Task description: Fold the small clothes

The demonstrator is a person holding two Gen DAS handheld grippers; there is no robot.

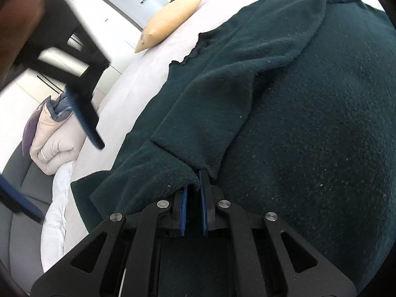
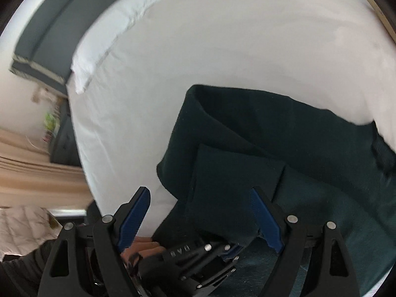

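A dark green fleecy sweater point(image 1: 297, 123) lies spread on a white bed point(image 2: 198, 49). One sleeve point(image 1: 210, 104) is folded across its body. My left gripper point(image 1: 195, 180) is shut on the sleeve's end, and the fabric covers the tips of the blue pads. In the right wrist view the left gripper point(image 2: 231, 248), held by a hand point(image 2: 143, 247), shows low down with sweater cloth point(image 2: 272, 136) draped over it. My right gripper point(image 2: 200, 198) stands open above that cloth, with nothing pressed between its fingers. It also appears blurred at the left of the left wrist view, the right gripper point(image 1: 69, 183) hanging over the bed's edge.
A yellow cushion point(image 1: 170, 19) lies at the far end of the bed. A folded pale quilt point(image 1: 54, 143) sits on a grey seat point(image 1: 22, 185) beside it. A white pillow point(image 2: 111, 24) rests against a grey headboard point(image 2: 49, 24). Wooden floor point(image 2: 37, 173) shows to the left.
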